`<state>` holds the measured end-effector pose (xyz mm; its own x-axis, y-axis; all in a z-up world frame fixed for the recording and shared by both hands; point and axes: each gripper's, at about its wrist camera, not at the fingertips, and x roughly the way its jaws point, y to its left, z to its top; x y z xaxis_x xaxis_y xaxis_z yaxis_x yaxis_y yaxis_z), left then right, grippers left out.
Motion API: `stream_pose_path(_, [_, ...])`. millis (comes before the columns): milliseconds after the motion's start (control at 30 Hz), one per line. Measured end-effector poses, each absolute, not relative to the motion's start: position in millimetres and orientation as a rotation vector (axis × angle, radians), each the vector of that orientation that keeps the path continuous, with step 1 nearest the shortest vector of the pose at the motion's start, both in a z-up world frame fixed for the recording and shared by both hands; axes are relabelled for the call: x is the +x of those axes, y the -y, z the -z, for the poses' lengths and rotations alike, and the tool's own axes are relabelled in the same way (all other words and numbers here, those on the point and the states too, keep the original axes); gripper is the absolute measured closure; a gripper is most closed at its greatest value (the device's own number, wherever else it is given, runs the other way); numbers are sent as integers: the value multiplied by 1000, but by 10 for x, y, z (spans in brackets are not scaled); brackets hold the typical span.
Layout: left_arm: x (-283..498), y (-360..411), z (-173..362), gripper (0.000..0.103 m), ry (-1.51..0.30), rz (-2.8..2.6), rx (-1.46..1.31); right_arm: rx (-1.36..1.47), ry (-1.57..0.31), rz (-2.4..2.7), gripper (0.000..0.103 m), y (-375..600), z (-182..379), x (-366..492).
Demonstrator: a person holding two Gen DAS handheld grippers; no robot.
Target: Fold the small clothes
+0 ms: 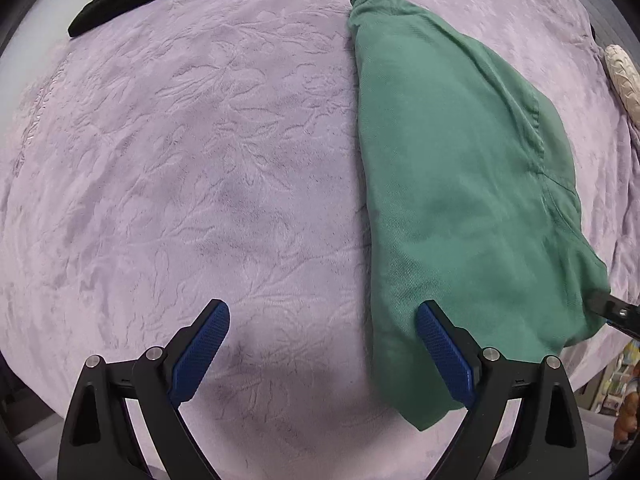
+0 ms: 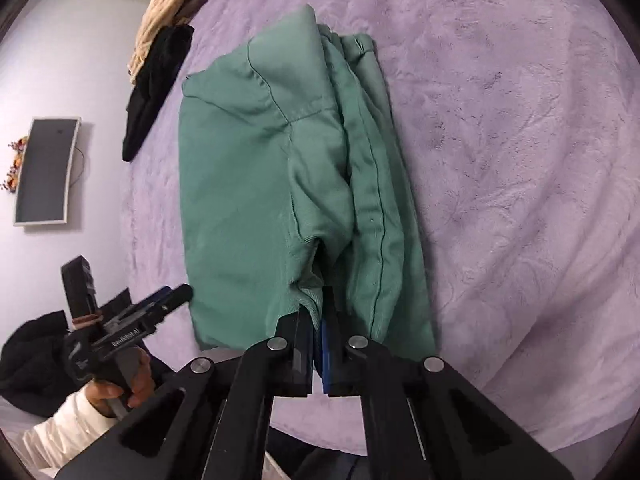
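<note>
Green garment (image 2: 256, 200), folded lengthwise into a long band, lying on the lilac bedspread (image 2: 520, 160) that covers the bed; seams and a cuffed edge face upward. Black clothing (image 2: 154, 88) and a cream knitted item (image 2: 172, 8) lie near the bed's far edge, well apart from the green piece. Right gripper (image 2: 320, 320): jaws clenched at the garment's near hem, apparently pinching a fold, though the contact is partly hidden. Left gripper (image 1: 320, 344): jaws released, spread wide above the bedspread, one pad over the garment's edge, nothing grasped.
</note>
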<state>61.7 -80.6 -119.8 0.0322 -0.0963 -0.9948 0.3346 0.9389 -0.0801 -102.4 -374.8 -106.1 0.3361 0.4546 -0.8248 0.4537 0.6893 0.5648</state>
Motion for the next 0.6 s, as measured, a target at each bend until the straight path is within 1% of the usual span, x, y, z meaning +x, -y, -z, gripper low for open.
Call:
stream_pose_path(67, [550,874,1186,8,-1505,359,193,857,-1270,31,100,3793,1020,-1124])
stream_pose_path(100, [518,919,1181,8,-1502,376,194,869,-1289,51,100,3818,1084,-1172])
stream_pose_path(233, [353,1033,1305,8,-1495,419,262,824,-1408,145,101,3839,1599,-1372])
stream_pose_path(300, [254,1087,1411,6,-1470,437,299,822,-1426,154,101,3822,1759,-1442])
stream_pose_path(333, [212,1110,1461,0,-1460,438,326,832,-1418,159,101,3835,1764,-1469])
stream_pose_path(500, [95,1181,1513,0,-1447,437,379,912,-1385,167,101,3953,1584,-1569])
stream_pose_path(533, [79,1172,1506,0,-1449,437,377,919,-1371,170,100,4030,1511,-1646])
stream_pose_path(600, [51,1152,1493,0,-1455,436,367,887,-1331,198,87,4095,1305,-1642])
